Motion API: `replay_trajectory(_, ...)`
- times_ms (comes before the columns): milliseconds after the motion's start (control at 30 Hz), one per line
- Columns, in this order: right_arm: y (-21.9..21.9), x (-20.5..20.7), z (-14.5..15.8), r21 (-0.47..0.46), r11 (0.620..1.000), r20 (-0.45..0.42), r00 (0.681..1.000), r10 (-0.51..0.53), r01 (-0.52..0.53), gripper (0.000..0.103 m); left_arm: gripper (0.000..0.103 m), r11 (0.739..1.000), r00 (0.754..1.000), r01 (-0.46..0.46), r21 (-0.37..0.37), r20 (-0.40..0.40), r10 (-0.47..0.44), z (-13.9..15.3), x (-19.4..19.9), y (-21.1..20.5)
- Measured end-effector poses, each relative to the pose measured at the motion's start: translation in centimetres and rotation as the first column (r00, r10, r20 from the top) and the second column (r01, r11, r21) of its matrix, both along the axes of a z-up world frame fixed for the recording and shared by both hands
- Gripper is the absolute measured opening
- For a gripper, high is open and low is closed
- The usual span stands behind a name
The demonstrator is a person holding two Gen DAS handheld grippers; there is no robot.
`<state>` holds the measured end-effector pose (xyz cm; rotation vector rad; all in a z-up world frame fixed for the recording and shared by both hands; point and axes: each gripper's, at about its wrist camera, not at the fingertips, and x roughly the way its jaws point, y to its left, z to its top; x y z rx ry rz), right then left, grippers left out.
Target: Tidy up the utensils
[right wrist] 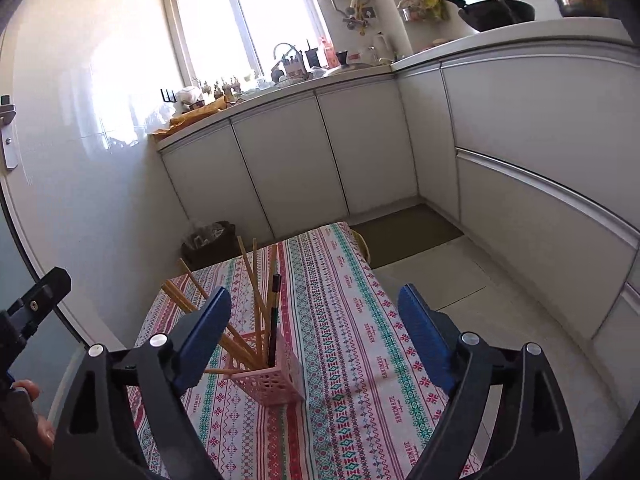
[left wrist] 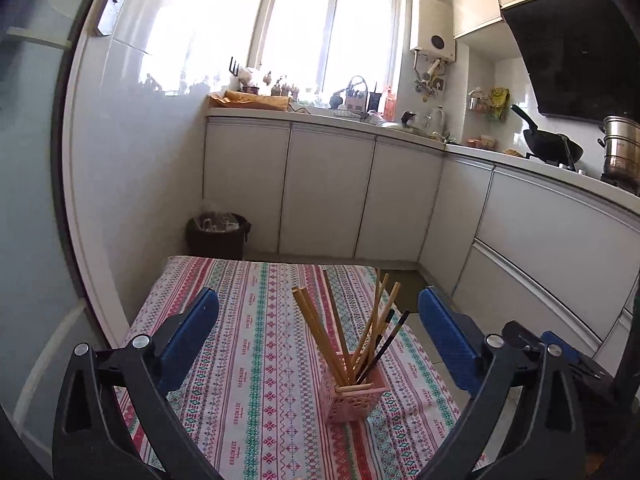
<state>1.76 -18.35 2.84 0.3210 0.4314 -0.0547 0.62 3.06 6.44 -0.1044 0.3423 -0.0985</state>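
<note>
1. Blue-padded jaws of the left gripper (left wrist: 318,334) are seen spread wide, nothing held between them.
2. Chopsticks (left wrist: 344,340) are shown standing in a pink holder (left wrist: 354,394) on the patterned tablecloth (left wrist: 256,360), ahead of the jaws and untouched.
3. Jaws of the right gripper (right wrist: 316,332) are likewise parted and empty, the holder (right wrist: 266,380) being just beside the left finger (right wrist: 204,336).

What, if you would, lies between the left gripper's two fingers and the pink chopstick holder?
Only bare patterned tablecloth. In the left wrist view the left gripper is open and empty, and the pink holder of chopsticks stands clear of both fingers.
</note>
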Motion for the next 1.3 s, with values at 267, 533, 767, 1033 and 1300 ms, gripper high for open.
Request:
replay_trajectory(267, 0.4, -2.2, -0.7, -0.052, 0.998, -0.030, 0.999, -0.030, 0.029, 0.088, 0.096, 0.994, 0.995, -0.092, 0.062, -0.038, 0.095, -1.2, -1.1, -1.0)
replay_trajectory(533, 1.0, -3.9, 0.0, -0.117, 0.991, 0.005, 0.998, -0.069, 0.069, 0.091, 0.096, 0.984, 0.993, -0.122, 0.131, 0.021, 0.120, -1.4, -2.6, -2.6)
replay_trajectory(767, 0.6, -4.1, 0.1, -0.118, 0.990, -0.004, 0.997, -0.081, 0.080, 0.091, 0.096, 0.984, 0.993, -0.111, 0.138, -0.014, 0.114, -1.7, -2.6, -2.6)
replay_trajectory(1033, 0.9, -4.3, 0.0, -0.126, 0.989, -0.007, 0.997, -0.083, 0.082, 0.091, 0.096, 0.987, 0.994, -0.099, 0.127, -0.038, 0.104, -1.8, -2.7, -2.9)
replay_trajectory(1300, 1.0, -4.1, -0.1, -0.124, 0.990, -0.020, 0.997, -0.076, 0.073, 0.091, 0.096, 0.987, 0.992, -0.104, 0.120, -0.061, 0.112, -2.2, -2.4, -2.6)
